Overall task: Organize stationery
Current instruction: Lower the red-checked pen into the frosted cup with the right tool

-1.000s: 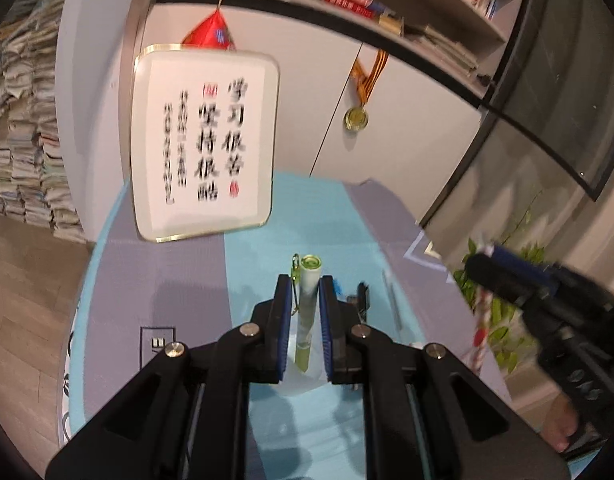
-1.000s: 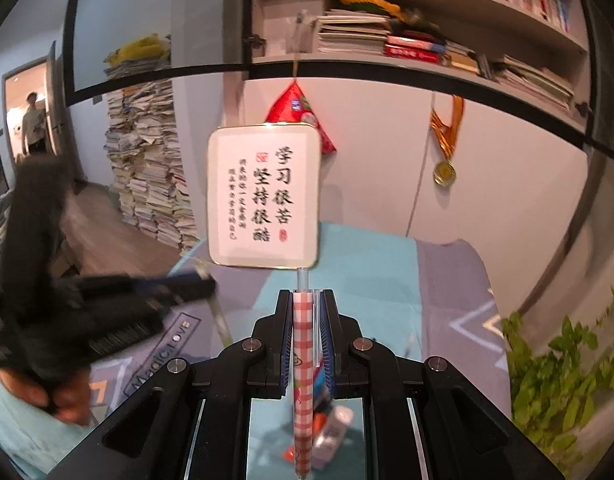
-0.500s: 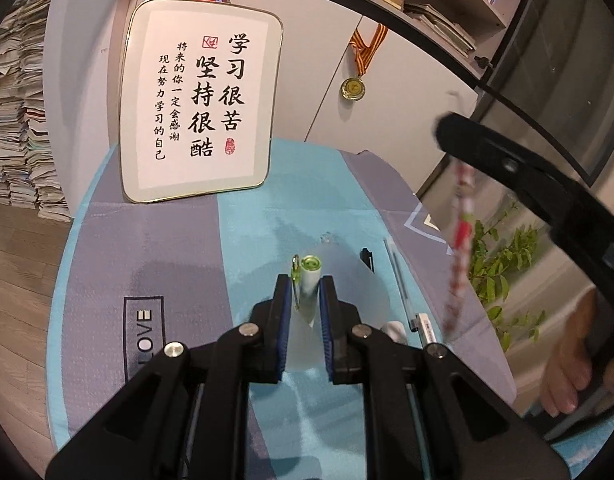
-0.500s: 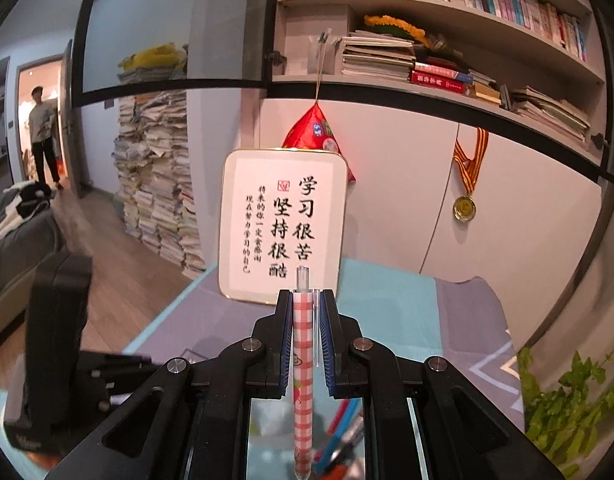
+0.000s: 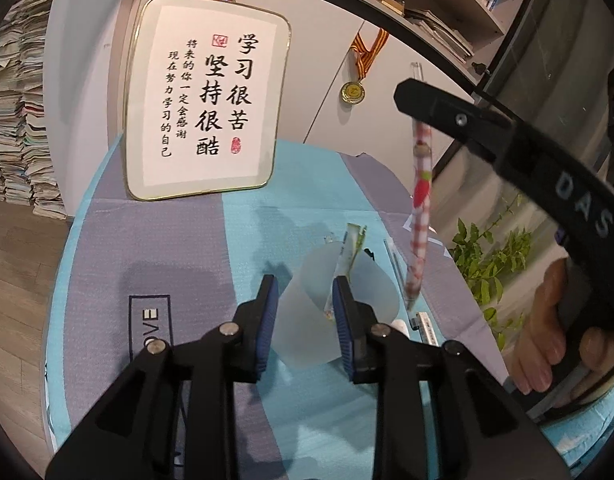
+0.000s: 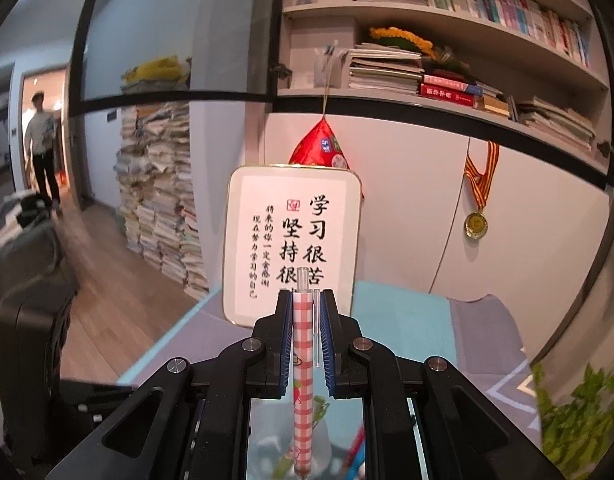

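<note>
Blue-padded and parted wide at lower centre of the left view: left gripper, with nothing between the fingers. Had been clamped on the green pen half a second before; had since let it drop into the cup, frosted and see-through, just beyond the fingertips. Leaned there against the far side of the rim, clip end up, pale barrel with a green print. Counted, on that showing, as one item put away.

Shut tight on the checked pen at lower centre of the right view: right gripper. Held it upright, clear end poking above the fingertips, tip down. Had swung in from the right edge of the left view over the last second; hung at centre right, tip just beside the cup's right rim and above the mat, not yet inside. Looked red-and-white gingham, with a red strawberry-like print midway and a clear tip. Judged next: shift a little left over the mouth, lower, then release beside the green one. Risked tipping so light a cup if caught on the rim.

Lay on the mat right of the cup: a few slim pens and a white piece, too blurred to name. Propped at upper left behind it all, a framed sign.
</note>
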Tool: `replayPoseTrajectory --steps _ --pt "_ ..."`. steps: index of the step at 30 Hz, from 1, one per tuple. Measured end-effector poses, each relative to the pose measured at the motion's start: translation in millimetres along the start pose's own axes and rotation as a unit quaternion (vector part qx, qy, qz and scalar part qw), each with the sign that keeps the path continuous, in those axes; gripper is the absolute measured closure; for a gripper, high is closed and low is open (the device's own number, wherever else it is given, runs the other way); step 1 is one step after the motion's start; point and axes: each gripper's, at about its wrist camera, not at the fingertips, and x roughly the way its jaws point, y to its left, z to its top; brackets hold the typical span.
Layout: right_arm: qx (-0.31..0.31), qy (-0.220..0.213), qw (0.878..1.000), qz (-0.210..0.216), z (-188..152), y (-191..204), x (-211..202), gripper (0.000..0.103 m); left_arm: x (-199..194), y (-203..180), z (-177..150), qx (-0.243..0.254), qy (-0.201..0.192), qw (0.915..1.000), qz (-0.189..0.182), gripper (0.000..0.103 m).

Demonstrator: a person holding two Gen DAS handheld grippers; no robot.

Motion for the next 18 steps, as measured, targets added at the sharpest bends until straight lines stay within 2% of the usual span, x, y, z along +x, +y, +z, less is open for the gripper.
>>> replayPoseTrajectory --steps 8,18 --pt "0.026 0.017 1.000 -0.004 -8 -8 24 0.089 1 6 -2 -0.001 0.000 1.0000 -0.003 0.077" --pt "0.033 0.051 0.998 -0.014 -23 -17 30 0.089 6 15 -2 -0.015 0.003 0.9999 -0.003 0.077"
